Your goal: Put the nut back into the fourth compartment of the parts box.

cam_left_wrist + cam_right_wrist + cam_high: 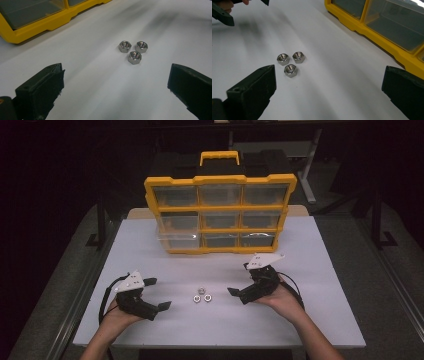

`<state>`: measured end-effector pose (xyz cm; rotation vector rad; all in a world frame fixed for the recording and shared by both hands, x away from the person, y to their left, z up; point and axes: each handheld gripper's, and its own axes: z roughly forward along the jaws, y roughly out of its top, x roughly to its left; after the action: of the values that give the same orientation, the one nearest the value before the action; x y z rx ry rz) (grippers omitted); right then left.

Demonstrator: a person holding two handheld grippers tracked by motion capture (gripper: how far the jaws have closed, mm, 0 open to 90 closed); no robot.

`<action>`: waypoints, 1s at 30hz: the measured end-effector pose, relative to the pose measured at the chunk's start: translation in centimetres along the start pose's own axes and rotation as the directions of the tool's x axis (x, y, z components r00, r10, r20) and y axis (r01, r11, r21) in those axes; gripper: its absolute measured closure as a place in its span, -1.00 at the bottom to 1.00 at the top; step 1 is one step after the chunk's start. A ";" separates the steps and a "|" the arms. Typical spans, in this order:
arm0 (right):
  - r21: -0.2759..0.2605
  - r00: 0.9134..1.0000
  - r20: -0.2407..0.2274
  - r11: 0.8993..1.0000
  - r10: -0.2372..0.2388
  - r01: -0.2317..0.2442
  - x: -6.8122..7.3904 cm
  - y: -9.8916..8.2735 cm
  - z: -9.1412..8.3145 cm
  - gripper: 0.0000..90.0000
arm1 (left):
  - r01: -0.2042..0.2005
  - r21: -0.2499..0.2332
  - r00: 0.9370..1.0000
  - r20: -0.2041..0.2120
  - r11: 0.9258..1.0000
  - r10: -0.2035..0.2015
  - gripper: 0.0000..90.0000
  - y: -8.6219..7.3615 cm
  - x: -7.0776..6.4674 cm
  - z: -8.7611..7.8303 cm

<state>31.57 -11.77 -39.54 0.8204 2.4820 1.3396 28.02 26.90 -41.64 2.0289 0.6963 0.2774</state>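
Observation:
Three steel hex nuts (202, 296) lie clustered on the white table (300, 320), midway between my two grippers. In the high view my left gripper (157, 293) rests at the left of the nuts, held in a hand, jaws wide apart and holding nothing. At their right, my right gripper (239, 279) is likewise open and holds nothing. The left gripper view has the nuts (133, 51) ahead of the open left gripper (116, 67), slightly right of centre. In the right gripper view the nuts (290, 62) lie ahead of the open right gripper (330, 69), toward its left jaw, with the left gripper (244, 11) beyond.
A yellow parts organizer (220, 215) with clear drawers and a top handle stands upright at the back of the table. Its bottom edge appears in the left gripper view (37, 25) and the right gripper view (374, 27). Dark floor surrounds the table.

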 end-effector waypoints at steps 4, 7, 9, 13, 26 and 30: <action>0.002 1.000 -0.008 1.000 -0.015 0.015 0.1 0.6 0.5 -1.00 | 0.001 0.001 1.000 -0.001 1.000 -0.001 -0.99 0.0 0.0 0.0; 0.000 1.000 -0.016 1.000 -0.019 0.019 0.2 1.0 0.9 -1.00 | -0.003 0.005 1.000 -0.001 1.000 0.003 -0.99 0.1 0.0 -0.1; 0.014 1.000 -0.024 1.000 -0.015 0.015 0.3 1.4 1.4 -1.00 | -0.006 0.005 1.000 0.001 1.000 0.006 -0.99 0.1 -0.1 -0.1; 0.019 1.000 -0.026 1.000 -0.016 0.017 0.3 1.9 1.8 -1.00 | -0.008 0.004 1.000 0.003 1.000 0.008 -0.99 0.1 -0.1 0.0; 0.038 0.998 -0.065 0.999 -0.026 0.029 0.5 3.4 3.9 -1.00 | -0.008 0.006 1.000 0.015 1.000 0.008 -0.99 0.1 -0.2 0.1; 0.048 0.997 -0.079 0.998 -0.023 0.027 0.6 3.8 4.7 -1.00 | -0.005 0.000 1.000 0.018 1.000 0.005 -0.99 0.1 -0.2 0.2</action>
<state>34.46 -6.49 -39.03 0.7586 2.5857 1.3316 27.95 26.57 -41.62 2.0311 0.6800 0.2617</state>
